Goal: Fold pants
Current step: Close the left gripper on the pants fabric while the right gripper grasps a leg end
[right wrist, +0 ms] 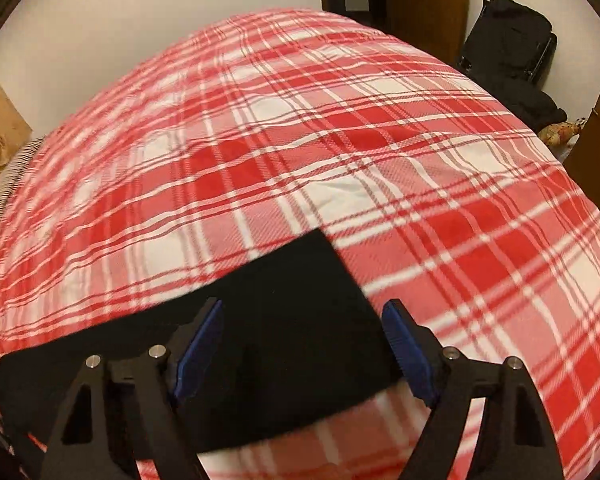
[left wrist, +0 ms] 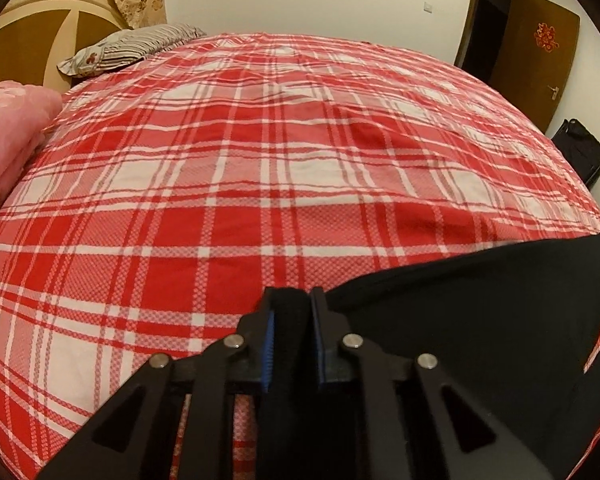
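The black pants (left wrist: 460, 320) lie on the red and white plaid bed (left wrist: 260, 160). My left gripper (left wrist: 292, 300) is shut on a fold of the black pants, with the cloth pinched between its blue pads and stretching away to the right. In the right wrist view the pants (right wrist: 292, 320) form a flat black band across the plaid bed (right wrist: 380, 160). My right gripper (right wrist: 304, 308) is open, its blue pads (right wrist: 200, 344) spread wide over the end of the pants and holding nothing.
A pink quilt (left wrist: 8, 140) lies at the bed's left edge and a striped pillow (left wrist: 128, 44) at the far left corner. A brown door (left wrist: 536, 52) and a black bag (left wrist: 580, 148) stand right of the bed. The bag also shows in the right wrist view (right wrist: 508, 40).
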A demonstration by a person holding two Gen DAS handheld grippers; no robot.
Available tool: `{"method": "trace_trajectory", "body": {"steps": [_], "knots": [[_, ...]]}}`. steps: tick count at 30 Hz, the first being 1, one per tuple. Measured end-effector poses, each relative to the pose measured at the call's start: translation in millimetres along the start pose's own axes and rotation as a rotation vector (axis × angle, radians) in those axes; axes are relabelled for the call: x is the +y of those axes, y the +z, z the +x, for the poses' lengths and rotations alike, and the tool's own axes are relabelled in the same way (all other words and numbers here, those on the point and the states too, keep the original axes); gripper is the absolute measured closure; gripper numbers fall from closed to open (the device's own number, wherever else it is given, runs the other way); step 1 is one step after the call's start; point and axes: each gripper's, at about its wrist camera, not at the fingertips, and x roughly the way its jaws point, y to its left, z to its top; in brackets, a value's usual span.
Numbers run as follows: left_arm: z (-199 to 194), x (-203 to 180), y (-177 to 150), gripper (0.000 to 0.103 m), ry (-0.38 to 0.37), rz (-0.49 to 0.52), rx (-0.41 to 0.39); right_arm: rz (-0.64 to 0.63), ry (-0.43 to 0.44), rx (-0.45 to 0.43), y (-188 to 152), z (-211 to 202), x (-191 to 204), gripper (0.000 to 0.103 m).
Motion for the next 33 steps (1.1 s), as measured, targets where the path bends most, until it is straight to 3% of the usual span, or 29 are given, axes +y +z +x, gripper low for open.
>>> {"method": "trace_trajectory", "body": {"steps": [6, 11, 14, 16, 18, 19, 26, 33], "knots": [[1.1, 2.5, 2.6, 0.06, 0.055, -0.01, 0.008, -0.001, -0.008, 0.027, 19.8, 29.8, -8.7, 0.021], [5.5, 0.8, 5.2, 0.057, 0.048, 0.006, 0.013, -0.003, 0.027, 0.058, 21.7, 46.1, -11.1, 0.021], [5.8, -5.4, 5.8, 0.072, 0.024, 0.051, 0.016, -0.024, 0.046, 0.05, 20.3, 47.2, -6.9, 0.021], [6.0, -8.5, 6.3, 0.08, 0.019, 0.062, 0.025, -0.047, 0.064, 0.059, 19.6, 48.7, -1.3, 0.032], [4.1, -10.9, 6.6, 0.088, -0.005, 0.071, 0.024, -0.091, 0.056, 0.065, 18.5, 49.3, 6.1, 0.079], [3.4, -10.9, 6.9, 0.09, -0.004, 0.066, 0.023, -0.104, 0.067, 0.069, 17.6, 49.1, 8.7, 0.085], [-13.4, -2.5, 7.9, 0.092, -0.038, -0.012, -0.048, -0.129, 0.072, -0.008, 11.2, 20.5, 15.0, 0.09], [-43.6, -4.1, 12.9, 0.092, -0.076, 0.004, -0.123, -0.169, 0.143, -0.167, 0.2, -50.2, 19.8, 0.091]]}}
